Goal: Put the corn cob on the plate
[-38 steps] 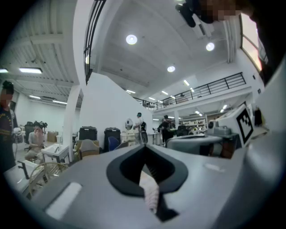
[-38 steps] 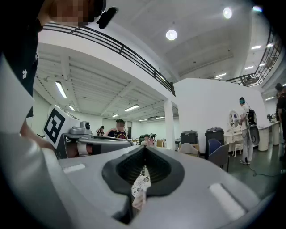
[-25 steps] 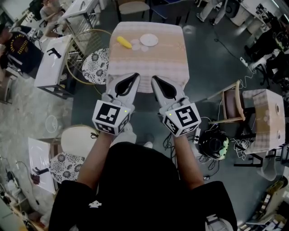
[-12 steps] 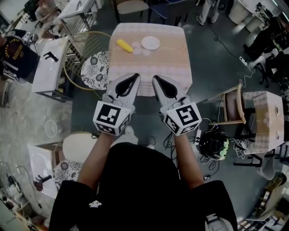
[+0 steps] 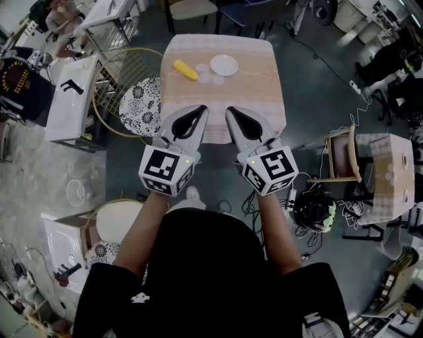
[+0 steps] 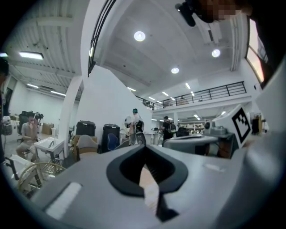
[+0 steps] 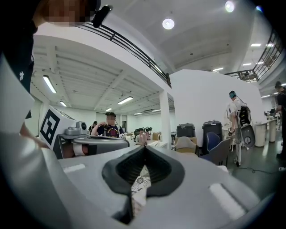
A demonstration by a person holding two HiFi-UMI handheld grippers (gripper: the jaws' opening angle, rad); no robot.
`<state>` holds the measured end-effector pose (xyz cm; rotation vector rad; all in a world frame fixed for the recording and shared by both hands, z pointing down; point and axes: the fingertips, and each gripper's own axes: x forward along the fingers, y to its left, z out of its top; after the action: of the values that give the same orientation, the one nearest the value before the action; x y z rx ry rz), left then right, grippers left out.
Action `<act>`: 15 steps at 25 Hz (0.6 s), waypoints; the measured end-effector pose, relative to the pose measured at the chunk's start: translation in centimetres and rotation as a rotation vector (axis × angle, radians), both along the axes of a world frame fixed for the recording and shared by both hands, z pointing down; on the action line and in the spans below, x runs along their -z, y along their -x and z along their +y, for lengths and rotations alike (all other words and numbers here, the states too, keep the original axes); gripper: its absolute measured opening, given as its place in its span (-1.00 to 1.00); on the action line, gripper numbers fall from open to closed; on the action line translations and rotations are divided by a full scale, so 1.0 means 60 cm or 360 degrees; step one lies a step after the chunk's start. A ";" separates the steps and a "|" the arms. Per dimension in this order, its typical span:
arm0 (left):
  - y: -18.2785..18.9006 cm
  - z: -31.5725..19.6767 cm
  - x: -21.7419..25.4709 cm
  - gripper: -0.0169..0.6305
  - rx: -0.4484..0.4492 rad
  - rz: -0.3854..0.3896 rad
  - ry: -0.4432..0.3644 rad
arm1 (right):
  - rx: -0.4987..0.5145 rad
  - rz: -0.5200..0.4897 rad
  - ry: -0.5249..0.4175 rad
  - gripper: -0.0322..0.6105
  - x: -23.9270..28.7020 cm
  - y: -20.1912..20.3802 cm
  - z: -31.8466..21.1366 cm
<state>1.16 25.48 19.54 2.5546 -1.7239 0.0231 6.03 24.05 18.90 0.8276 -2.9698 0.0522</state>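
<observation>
In the head view a yellow corn cob [image 5: 185, 69] lies at the far left of a small table with a beige cloth [image 5: 244, 99]. A white plate [image 5: 224, 65] sits to the cob's right, with small pale discs [image 5: 205, 77] between and in front of them. My left gripper [image 5: 199, 108] and right gripper [image 5: 230, 110] are held side by side, level, short of the table's near edge and well short of the cob. Both are shut with nothing in them. The left gripper view shows its jaws [image 6: 144, 148] pressed together, and so does the right gripper view [image 7: 144, 147].
A round patterned stool [image 5: 140, 96] inside a gold wire hoop stands left of the table. White tables [image 5: 73, 92] lie further left, a chair [image 5: 193, 10] beyond the table. A wooden chair [image 5: 340, 152] and a dark helmet [image 5: 316, 210] are on the right floor.
The table, cob and plate have drifted slightly nearer and to the right in the head view, and the floor has slid past. Both grippers keep the same shut, side-by-side pose.
</observation>
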 end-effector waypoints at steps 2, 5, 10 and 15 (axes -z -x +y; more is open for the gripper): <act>0.008 -0.005 -0.004 -0.94 -0.0012 -0.0005 0.0001 | -0.0008 0.0012 -0.0003 -0.89 -0.001 0.009 -0.004; 0.022 -0.011 -0.010 -0.94 -0.0024 0.0003 0.0007 | -0.0019 0.0022 -0.0007 -0.89 -0.003 0.023 -0.010; 0.037 -0.020 -0.016 -0.94 -0.0039 0.0018 0.0011 | -0.0028 0.0028 -0.0015 -0.89 -0.005 0.040 -0.019; 0.053 -0.028 -0.018 -0.94 -0.0065 -0.0012 0.0002 | -0.0065 0.0009 -0.0019 -0.89 -0.010 0.050 -0.036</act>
<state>-2.04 23.78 20.64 2.5921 -1.6734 0.0355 3.01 21.87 19.48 0.8881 -2.9511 0.0339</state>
